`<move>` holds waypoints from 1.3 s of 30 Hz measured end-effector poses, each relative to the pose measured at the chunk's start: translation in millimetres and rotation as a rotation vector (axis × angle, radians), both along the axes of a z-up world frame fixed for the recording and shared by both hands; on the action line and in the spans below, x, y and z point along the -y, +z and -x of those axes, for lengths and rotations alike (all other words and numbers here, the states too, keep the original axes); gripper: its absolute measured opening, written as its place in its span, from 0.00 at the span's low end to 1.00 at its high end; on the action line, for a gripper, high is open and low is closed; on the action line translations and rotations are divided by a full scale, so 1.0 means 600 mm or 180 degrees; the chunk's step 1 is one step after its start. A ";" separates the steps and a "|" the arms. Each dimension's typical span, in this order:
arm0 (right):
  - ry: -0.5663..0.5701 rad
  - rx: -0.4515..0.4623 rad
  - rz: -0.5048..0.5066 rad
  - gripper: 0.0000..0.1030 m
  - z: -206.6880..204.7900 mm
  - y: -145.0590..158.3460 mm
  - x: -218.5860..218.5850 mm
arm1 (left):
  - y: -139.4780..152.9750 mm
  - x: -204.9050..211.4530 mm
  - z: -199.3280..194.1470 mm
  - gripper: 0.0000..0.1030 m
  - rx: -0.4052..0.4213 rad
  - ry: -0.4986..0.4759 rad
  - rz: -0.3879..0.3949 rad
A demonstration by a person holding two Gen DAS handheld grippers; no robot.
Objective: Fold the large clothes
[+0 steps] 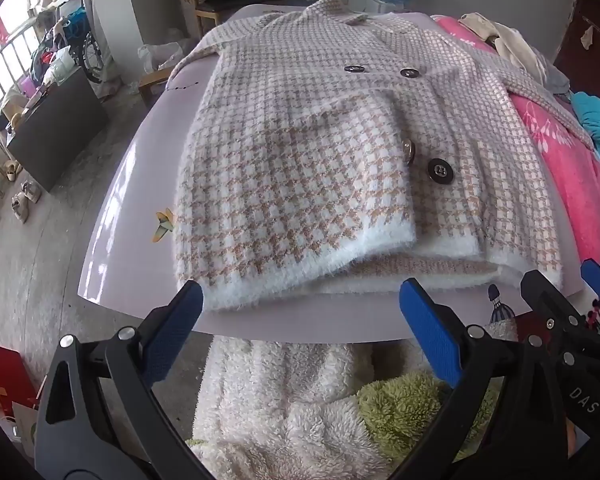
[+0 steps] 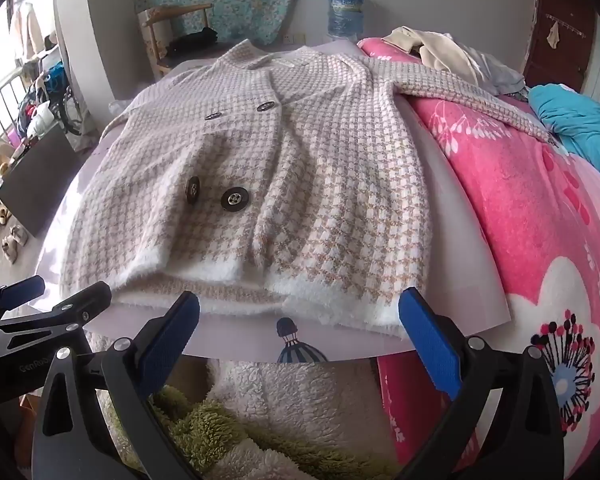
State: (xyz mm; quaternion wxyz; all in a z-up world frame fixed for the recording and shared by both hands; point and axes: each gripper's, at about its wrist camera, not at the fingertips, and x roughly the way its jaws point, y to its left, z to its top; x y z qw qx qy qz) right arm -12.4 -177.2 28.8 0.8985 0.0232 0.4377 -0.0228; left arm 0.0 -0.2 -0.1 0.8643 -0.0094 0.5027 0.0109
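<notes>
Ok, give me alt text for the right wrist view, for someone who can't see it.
A beige-and-white checked coat with dark buttons lies spread on a pale board beside a pink blanket. The right gripper hangs open just short of the coat's fluffy white hem, holding nothing; the left gripper shows at the left edge.

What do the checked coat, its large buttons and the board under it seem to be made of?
Checked coat: fuzzy knit, probably wool or acrylic, with a hairy white hem.
Buttons: dark and shiny, likely metal or metal-look plastic.
Board: smooth, glossy, pale sheet that reflects window light, perhaps plastic or laminate.
</notes>
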 end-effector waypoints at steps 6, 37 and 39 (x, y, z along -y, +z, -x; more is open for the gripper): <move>-0.0005 -0.0002 -0.0035 0.94 0.000 0.002 0.004 | 0.000 0.000 0.000 0.92 0.0001 0.0004 0.0014; 0.0019 -0.0011 0.0019 0.94 -0.001 0.006 -0.004 | 0.006 0.004 0.004 0.92 0.0008 -0.0008 0.0053; 0.0016 -0.0011 0.0019 0.94 -0.001 0.007 -0.004 | 0.007 0.004 0.004 0.92 0.0006 -0.0006 0.0054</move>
